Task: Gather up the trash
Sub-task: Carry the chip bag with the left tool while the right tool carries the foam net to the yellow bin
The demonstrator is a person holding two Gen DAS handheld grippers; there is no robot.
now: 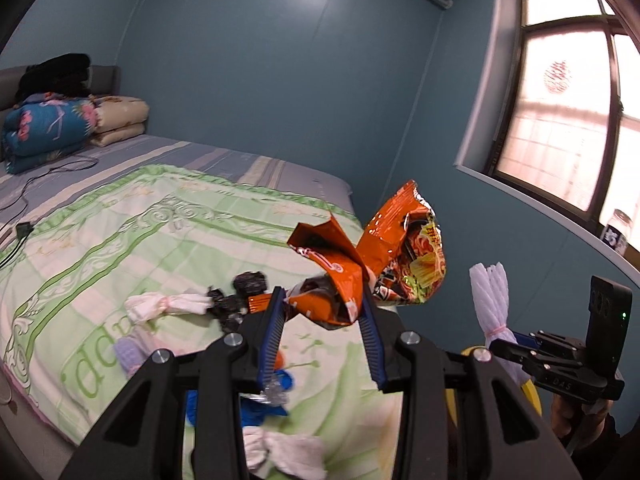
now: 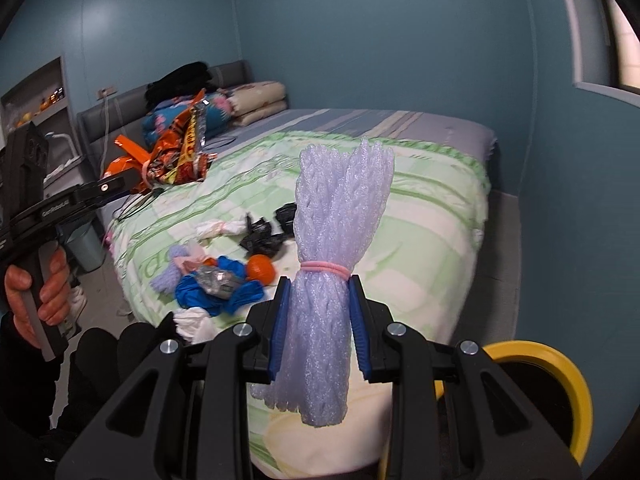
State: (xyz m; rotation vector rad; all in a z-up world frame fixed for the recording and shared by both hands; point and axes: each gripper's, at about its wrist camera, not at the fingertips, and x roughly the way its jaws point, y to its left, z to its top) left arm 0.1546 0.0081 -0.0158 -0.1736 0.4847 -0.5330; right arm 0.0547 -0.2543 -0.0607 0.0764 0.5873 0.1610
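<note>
Trash is held in both grippers above the bed's (image 2: 440, 208) near edge: the left gripper (image 1: 322, 312) clamps a crumpled orange snack wrapper (image 1: 360, 256), the right gripper (image 2: 318, 312) clamps a banded foam-net bundle (image 2: 340, 216). More scraps (image 2: 224, 280) lie near the bed's near-left corner. Keep both grips firm and carry each item clear of the bed to the yellow-rimmed bin (image 2: 568, 384) at its foot before releasing.
</note>
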